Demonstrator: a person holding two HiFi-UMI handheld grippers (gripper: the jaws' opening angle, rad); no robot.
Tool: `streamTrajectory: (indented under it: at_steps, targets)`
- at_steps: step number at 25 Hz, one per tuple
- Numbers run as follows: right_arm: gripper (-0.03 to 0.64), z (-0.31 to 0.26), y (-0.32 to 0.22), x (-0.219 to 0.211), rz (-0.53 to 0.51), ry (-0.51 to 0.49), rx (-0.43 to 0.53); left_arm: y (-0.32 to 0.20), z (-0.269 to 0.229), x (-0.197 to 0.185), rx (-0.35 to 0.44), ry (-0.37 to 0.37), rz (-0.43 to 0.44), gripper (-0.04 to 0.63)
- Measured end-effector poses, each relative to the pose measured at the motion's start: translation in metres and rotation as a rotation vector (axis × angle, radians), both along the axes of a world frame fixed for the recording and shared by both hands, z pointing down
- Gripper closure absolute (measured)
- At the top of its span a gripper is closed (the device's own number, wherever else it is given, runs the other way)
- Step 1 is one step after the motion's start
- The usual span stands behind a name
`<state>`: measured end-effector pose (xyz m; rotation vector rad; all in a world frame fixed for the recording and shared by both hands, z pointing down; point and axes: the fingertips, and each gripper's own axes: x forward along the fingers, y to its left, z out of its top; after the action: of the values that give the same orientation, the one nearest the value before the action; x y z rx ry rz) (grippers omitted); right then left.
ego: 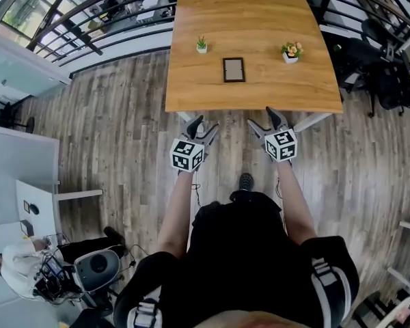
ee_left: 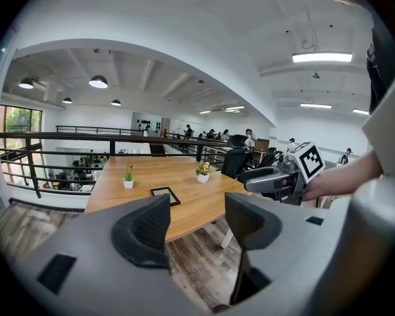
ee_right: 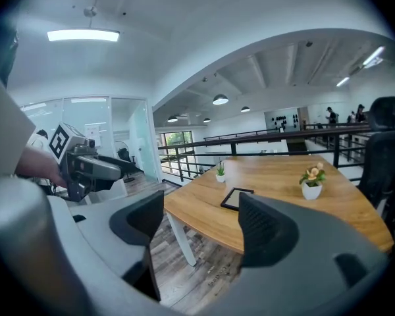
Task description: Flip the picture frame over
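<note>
Position: picture frame (ego: pixel 234 69) lies flat on the wooden table (ego: pixel 191 87), upper centre of the head view, well apart from both your grippers, which sit lower in the frame, just off the near table edge and over the floor

Jaws: your left gripper (ego: pixel 203 127) stands wide open with nothing between the pads; your right gripper (ego: pixel 265 121) likewise, open and empty

Handling, as a judgement: thin, dark-bordered, probably light and stiff. The centre panel may be glazed, so treat it as fragile and slick. Lying flush on the wood, it gives you little to bite. Take it by the border on one long side, tip that side up, then pinch across the rim, not the panel

Containers: small white pot with a green plant (ego: pixel 201 45) to the upper left of the frame; white pot with flowers (ego: pixel 290 52) to its upper right. Both upright, both clear of it. Keep your swing between them
</note>
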<state>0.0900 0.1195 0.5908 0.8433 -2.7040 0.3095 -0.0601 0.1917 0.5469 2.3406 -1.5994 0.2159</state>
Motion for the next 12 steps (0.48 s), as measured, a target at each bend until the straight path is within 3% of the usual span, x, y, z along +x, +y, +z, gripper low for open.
streamTrajectory:
  at_steps: [12]
  targets:
    - [0.266,0.007,-0.03,0.002,-0.072,-0.007,-0.011,-0.027,0.003,0.009,-0.008,-0.008,-0.068,0.333]
